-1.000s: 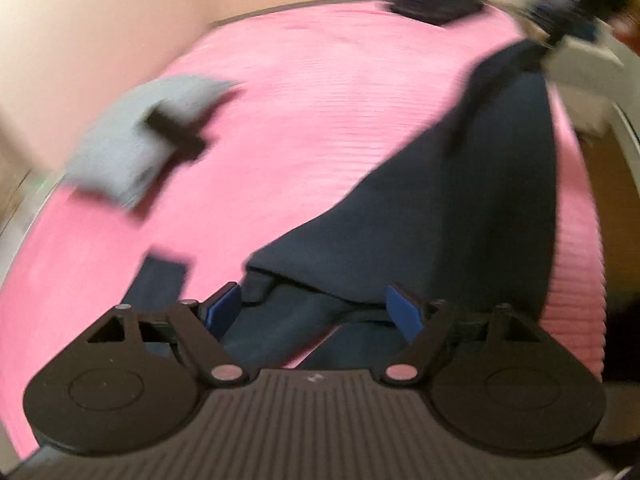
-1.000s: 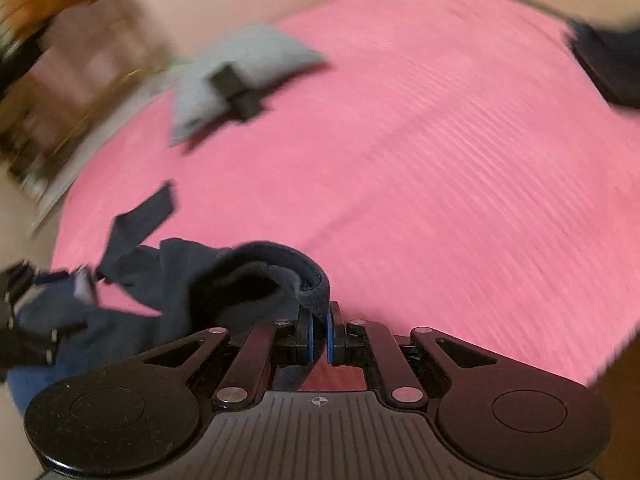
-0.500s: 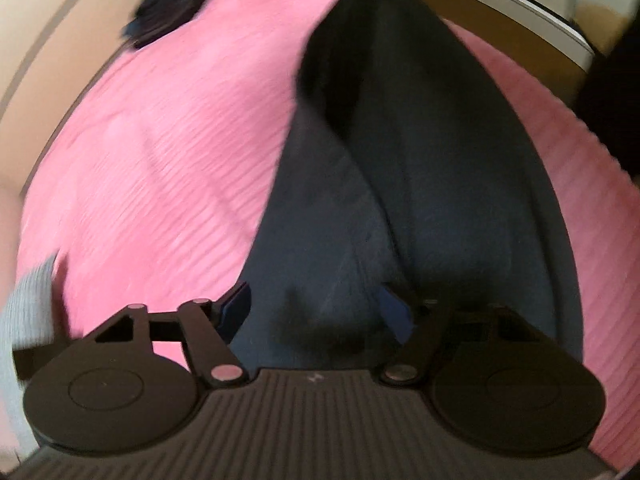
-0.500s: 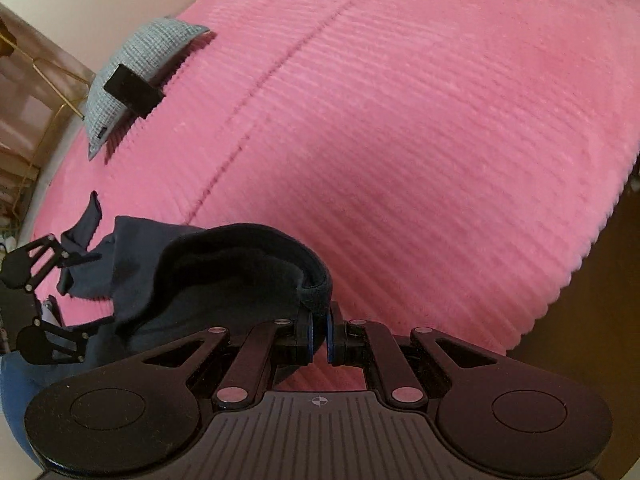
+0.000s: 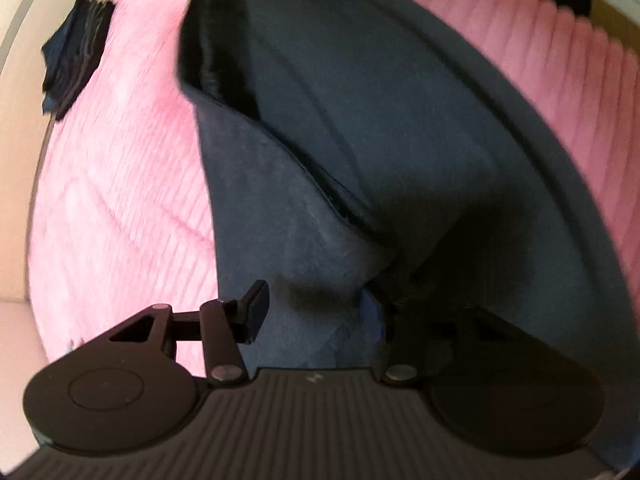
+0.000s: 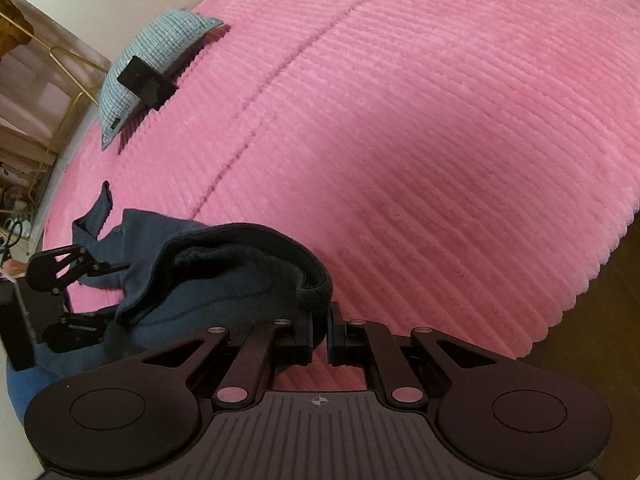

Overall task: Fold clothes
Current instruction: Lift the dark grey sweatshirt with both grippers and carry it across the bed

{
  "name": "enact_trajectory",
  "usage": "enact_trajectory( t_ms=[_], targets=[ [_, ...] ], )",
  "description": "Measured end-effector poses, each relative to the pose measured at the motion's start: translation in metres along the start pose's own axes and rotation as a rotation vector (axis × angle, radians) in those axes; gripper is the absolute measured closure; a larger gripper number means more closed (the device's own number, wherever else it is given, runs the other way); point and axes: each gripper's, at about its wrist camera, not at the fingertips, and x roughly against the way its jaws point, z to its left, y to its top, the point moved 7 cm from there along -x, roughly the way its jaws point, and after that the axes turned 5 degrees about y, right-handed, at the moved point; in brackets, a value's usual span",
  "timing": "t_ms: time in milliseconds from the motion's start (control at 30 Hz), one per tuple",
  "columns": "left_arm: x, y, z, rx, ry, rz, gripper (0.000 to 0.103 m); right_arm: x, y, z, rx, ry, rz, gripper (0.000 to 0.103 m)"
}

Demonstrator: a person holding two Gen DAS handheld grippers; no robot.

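A dark navy garment fills the left wrist view, stretched upward over the pink bedcover. My left gripper is open, with the garment's fabric lying between its fingers; a fold partly hides the right pad. In the right wrist view, my right gripper is shut on the garment's thick ribbed edge. The garment bunches to the left of it. The left gripper shows at the far left, its fingers spread around the cloth.
A grey folded piece with a black tag lies far left on the pink ribbed bedcover. A dark folded pile sits at the bed's far corner. The bed edge and dark floor are on the right; a gold rack stands left.
My left gripper has swung in close over the navy garment, which now fills its view, and its fingers stand slightly closer together. The right gripper stays shut on the ribbed edge.
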Motion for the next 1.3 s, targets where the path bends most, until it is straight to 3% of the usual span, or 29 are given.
enact_trajectory(
  t_ms=[33, 100, 200, 333, 467, 600, 700, 867, 1100, 1300],
  targets=[
    [-0.003, 0.0, -0.002, -0.008, 0.011, -0.002, 0.061, 0.0, -0.002, -0.001, -0.004, -0.002, 0.0, 0.099],
    [0.001, 0.001, 0.006, 0.043, 0.018, -0.011, 0.079, 0.002, -0.005, -0.003, -0.013, -0.004, -0.002, 0.099],
    [0.026, 0.009, 0.035, 0.154, 0.032, -0.041, 0.097, 0.008, -0.009, -0.002, -0.03, 0.004, -0.006, 0.099],
    [0.067, 0.024, 0.103, 0.398, 0.029, -0.069, 0.099, 0.026, -0.006, 0.002, -0.03, 0.038, -0.016, 0.099],
    [0.107, 0.043, 0.192, 0.637, 0.074, -0.117, 0.1, 0.062, 0.003, 0.0, -0.036, 0.076, -0.04, 0.099],
    [0.131, 0.054, 0.272, 0.797, 0.141, -0.164, 0.1, 0.116, 0.02, -0.017, -0.026, 0.056, -0.106, 0.099],
    [0.138, 0.066, 0.319, 0.87, 0.14, -0.202, 0.099, 0.161, 0.037, -0.035, -0.033, 0.01, -0.202, 0.099],
    [0.106, 0.106, 0.355, 0.82, 0.149, -0.227, 0.1, 0.202, 0.06, -0.045, 0.018, -0.087, -0.324, 0.099],
    [0.064, 0.147, 0.408, 0.868, 0.184, -0.216, 0.1, 0.215, 0.094, -0.081, 0.015, -0.136, -0.368, 0.099],
    [-0.02, 0.199, 0.478, 0.893, 0.15, -0.162, 0.1, 0.208, 0.174, -0.171, 0.026, -0.103, -0.336, 0.099]
  ],
)
